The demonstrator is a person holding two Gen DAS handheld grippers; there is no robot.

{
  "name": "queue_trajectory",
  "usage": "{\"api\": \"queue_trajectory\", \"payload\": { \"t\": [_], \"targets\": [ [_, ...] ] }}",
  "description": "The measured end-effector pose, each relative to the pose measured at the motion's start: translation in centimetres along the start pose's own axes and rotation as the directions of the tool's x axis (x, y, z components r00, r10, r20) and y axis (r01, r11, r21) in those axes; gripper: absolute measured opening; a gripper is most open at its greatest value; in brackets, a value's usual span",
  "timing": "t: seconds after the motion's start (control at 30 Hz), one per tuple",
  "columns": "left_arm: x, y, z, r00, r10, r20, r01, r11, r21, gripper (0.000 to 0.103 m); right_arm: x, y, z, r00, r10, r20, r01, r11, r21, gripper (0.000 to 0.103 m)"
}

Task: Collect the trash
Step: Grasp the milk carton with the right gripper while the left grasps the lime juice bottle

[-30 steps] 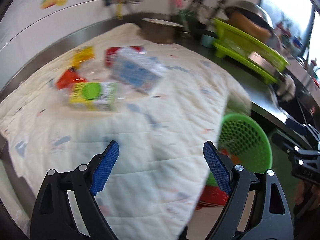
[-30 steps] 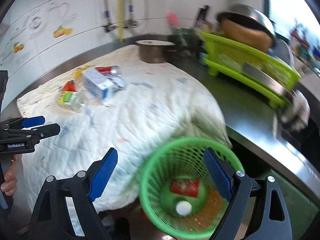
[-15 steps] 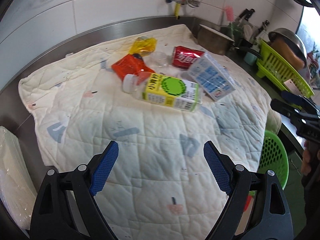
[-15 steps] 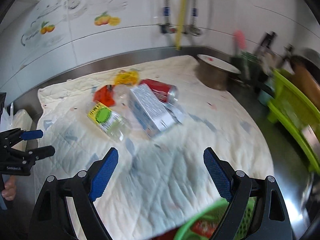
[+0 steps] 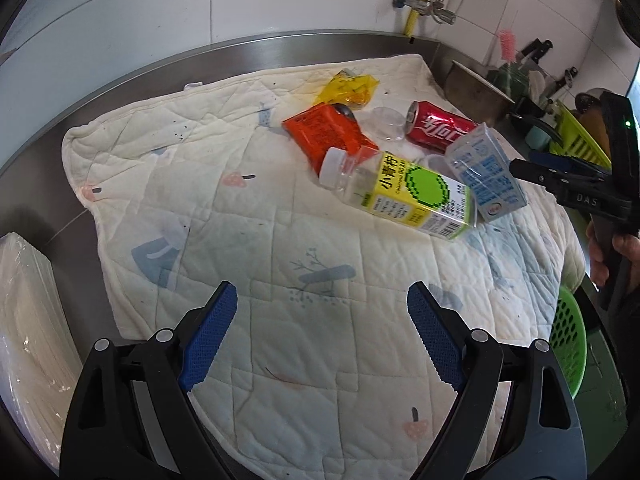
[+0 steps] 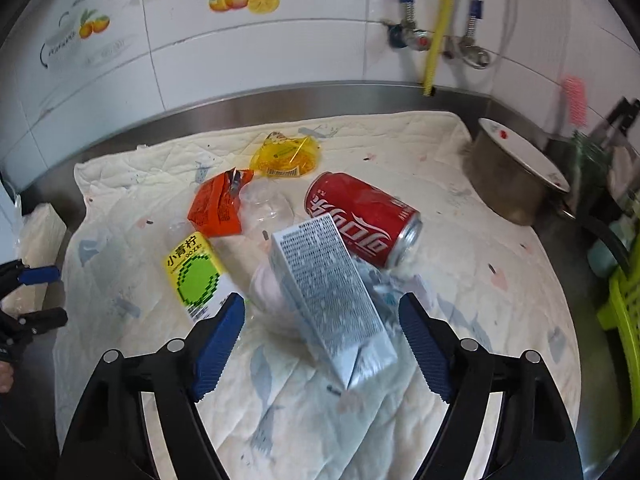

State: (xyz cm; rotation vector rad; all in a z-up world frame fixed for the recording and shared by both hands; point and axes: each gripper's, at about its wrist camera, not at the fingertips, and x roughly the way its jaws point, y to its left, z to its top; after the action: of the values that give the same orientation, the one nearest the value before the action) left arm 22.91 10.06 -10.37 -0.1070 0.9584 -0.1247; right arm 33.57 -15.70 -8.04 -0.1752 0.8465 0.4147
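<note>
Trash lies on a white quilted cloth (image 5: 240, 240): a clear bottle with a yellow-green label (image 5: 404, 196) (image 6: 196, 272), a pale blue carton (image 5: 486, 174) (image 6: 328, 296), a red cola can (image 5: 438, 130) (image 6: 364, 218), an orange wrapper (image 5: 328, 134) (image 6: 220, 208), a yellow wrapper (image 5: 348, 88) (image 6: 286, 156) and a clear plastic cup (image 5: 386, 124) (image 6: 268, 204). My left gripper (image 5: 322, 336) is open and empty, short of the bottle. My right gripper (image 6: 320, 344) is open with the carton lying between its fingers, untouched. A green basket (image 5: 568, 344) stands at the cloth's right edge.
A steel counter and tiled wall with pipes (image 6: 436, 36) run behind the cloth. A metal pot with a plate on it (image 6: 516, 176) stands at the right, a green dish rack (image 6: 624, 312) beyond it. A stack of white sheets (image 5: 28, 320) lies at the left.
Both grippers have swung away from the green basket and moved in over the cloth toward the trash pile. The right gripper has come close to the carton. Both stay open.
</note>
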Motion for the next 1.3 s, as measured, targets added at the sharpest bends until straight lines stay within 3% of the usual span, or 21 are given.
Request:
{"api": "queue_trajectory", "payload": {
  "t": [0.23,0.37,0.67,1.0,1.07,1.2,1.3],
  "targets": [
    [0.8,0.1,1.0,1.0,0.005,-0.015,-0.005,1.0,-0.026,0.086,3.2,-0.5,1.1,0.998,0.03,-0.053,-0.033,0.998,-0.057,0.071],
    [1.2,-0.3,1.8,1.0,0.001,-0.021,-0.002,0.999,-0.046,0.086,4.1,-0.7,1.0,0.995,0.06,-0.077,-0.065,0.996,-0.063,0.052],
    [3.0,-1.9,4.6,0.997,-0.034,-0.072,0.018,0.979,-0.202,0.087,1.1,-0.6,-0.3,0.997,0.074,-0.016,-0.074,0.997,-0.033,0.044],
    [6.8,-4.7,7.2,0.985,-0.051,-0.163,-0.027,0.896,-0.444,0.088,-6.2,-1.4,-4.5,0.998,0.006,0.056,-0.009,0.999,0.054,0.043],
    [7.7,-4.8,7.6,0.981,-0.065,-0.184,-0.034,0.87,-0.491,0.088,-7.6,-1.7,-5.7,0.998,-0.004,0.066,0.0,0.997,0.072,0.043],
    [9.5,-4.7,8.3,0.974,-0.089,-0.208,-0.058,0.793,-0.607,0.088,-9.5,-2.3,-7.9,0.997,-0.027,0.073,0.018,0.992,0.125,0.043],
    [10.5,-4.9,8.7,0.972,-0.096,-0.215,-0.066,0.765,-0.64,0.088,-10.6,-2.7,-9.7,0.996,-0.052,0.066,0.042,0.987,0.157,0.043]
  ]
}}
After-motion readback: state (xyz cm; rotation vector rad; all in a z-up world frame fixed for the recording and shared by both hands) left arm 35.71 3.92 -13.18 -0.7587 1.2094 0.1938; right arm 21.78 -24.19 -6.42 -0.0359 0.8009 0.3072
